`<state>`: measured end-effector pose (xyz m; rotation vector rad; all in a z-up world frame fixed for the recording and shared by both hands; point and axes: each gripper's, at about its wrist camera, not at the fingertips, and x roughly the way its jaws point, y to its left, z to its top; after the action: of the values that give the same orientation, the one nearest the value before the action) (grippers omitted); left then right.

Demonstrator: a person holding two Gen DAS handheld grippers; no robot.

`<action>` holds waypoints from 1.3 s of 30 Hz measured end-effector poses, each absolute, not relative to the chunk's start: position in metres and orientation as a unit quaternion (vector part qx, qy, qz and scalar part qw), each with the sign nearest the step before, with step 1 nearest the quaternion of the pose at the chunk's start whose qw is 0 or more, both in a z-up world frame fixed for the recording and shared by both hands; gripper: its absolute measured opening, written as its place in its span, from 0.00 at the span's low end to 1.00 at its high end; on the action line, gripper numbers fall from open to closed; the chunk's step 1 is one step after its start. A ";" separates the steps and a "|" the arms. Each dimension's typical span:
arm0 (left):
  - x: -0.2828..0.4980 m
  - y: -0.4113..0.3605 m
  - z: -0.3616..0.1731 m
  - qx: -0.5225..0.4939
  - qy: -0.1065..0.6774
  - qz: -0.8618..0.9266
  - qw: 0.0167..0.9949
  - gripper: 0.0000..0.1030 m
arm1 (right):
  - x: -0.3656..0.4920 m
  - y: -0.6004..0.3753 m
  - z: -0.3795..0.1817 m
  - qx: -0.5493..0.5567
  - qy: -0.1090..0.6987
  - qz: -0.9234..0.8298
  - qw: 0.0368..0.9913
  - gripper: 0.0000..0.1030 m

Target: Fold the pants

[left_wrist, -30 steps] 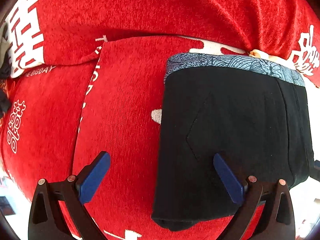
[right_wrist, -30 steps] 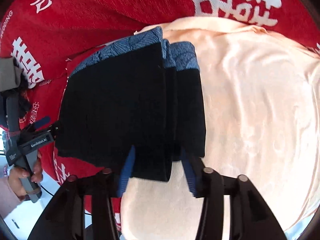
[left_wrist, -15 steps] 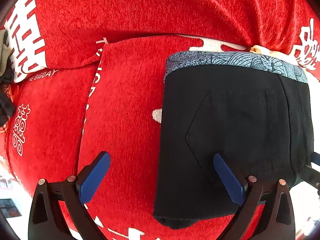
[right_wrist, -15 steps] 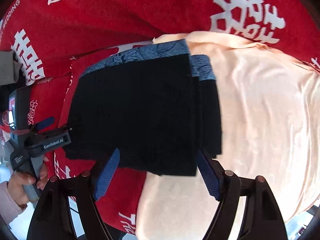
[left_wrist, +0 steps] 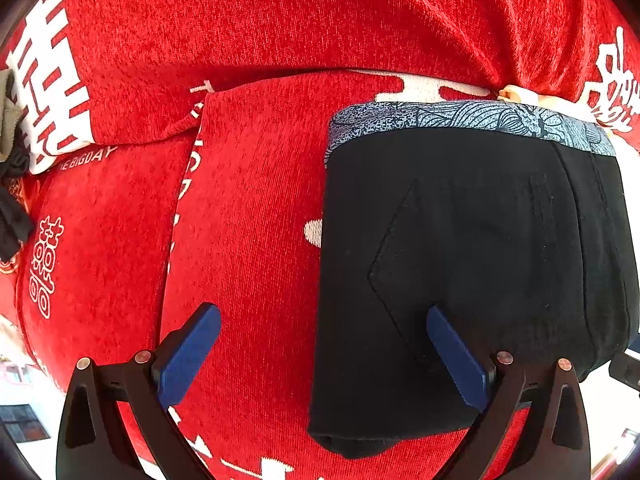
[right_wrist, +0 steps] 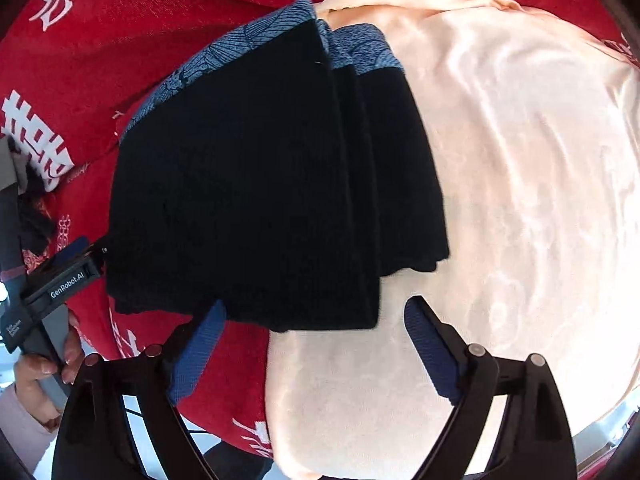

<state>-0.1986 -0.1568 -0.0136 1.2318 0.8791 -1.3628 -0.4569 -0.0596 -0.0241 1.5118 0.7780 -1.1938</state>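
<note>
Both tools sit nearest the cameras: left tool (left_wrist: 320,354) with blue pads spread wide, nothing between them, one pad over the red cloth and the other over the dark garment; right tool (right_wrist: 310,346) also spread wide and empty, its pads just short of the near edge of the stack. Just past the pads lie the folded black knit pants with a blue-grey patterned waistband (left_wrist: 472,272), a compact flat rectangle, near hem edge toward the tools, waistband at the far end. In the right wrist view the pants (right_wrist: 256,184) show stepped layers along their right side, and they straddle two surfaces: left part on the red plush cover with white printed characters (left_wrist: 248,216), right part on the pale peach satin-like cloth (right_wrist: 520,200). Whether this is a bed or a sofa, cannot tell. Judged step: folding looks essentially finished, the release is done and both tools are free of the fabric; maybe a last tidy remains. Next move, if any, would call for squaring the stepped right-hand layers, or a low pinch on the near edge with both tools to shift the stack without spilling the layers. Farther off, at the left edge of the right wrist view, a bare hand (right_wrist: 44,364) grips the left tool's grey handle. Farthest is the red backrest-like bulge of the same cover. Counts: two tools, one pair of pants, one red cover, one peach cloth, one hand visible.
</note>
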 end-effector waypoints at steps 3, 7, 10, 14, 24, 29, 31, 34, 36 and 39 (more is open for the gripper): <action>-0.198 -0.157 -0.013 0.517 0.366 -0.569 0.525 1.00 | -0.462 -0.052 -0.022 0.627 0.325 -0.498 0.503 0.90; -0.201 -0.157 -0.013 0.524 0.358 -0.567 0.524 1.00 | -0.475 -0.040 -0.021 0.640 0.313 -0.500 0.493 0.90; -0.197 -0.162 -0.010 0.524 0.370 -0.573 0.510 1.00 | -0.487 -0.036 -0.022 0.652 0.296 -0.497 0.490 0.90; -0.177 -0.176 -0.010 0.491 0.436 -0.592 0.466 1.00 | -0.504 -0.030 -0.021 0.661 0.274 -0.489 0.498 0.90; -0.162 -0.217 -0.042 0.432 0.562 -0.635 0.308 1.00 | -0.558 -0.078 -0.032 0.690 0.183 -0.412 0.566 0.90; -0.181 -0.220 -0.057 0.428 0.570 -0.637 0.294 1.00 | -0.561 -0.111 -0.061 0.710 0.169 -0.358 0.583 0.90; -0.192 -0.224 -0.056 0.422 0.557 -0.653 0.292 1.00 | -0.559 -0.124 -0.071 0.713 0.165 -0.342 0.589 0.91; -0.205 -0.227 -0.058 0.423 0.545 -0.660 0.298 1.00 | -0.556 -0.136 -0.074 0.717 0.146 -0.306 0.609 0.92; -0.209 -0.227 -0.059 0.426 0.537 -0.664 0.300 1.00 | -0.548 -0.144 -0.081 0.710 0.165 -0.296 0.617 0.92; -0.209 -0.229 -0.059 0.423 0.539 -0.664 0.301 1.00 | -0.549 -0.144 -0.086 0.712 0.151 -0.270 0.630 1.00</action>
<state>-0.2090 -0.2286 -0.0590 1.1226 1.4303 -1.7608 -0.5492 -0.1436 -0.0857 1.6318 0.3458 -0.6191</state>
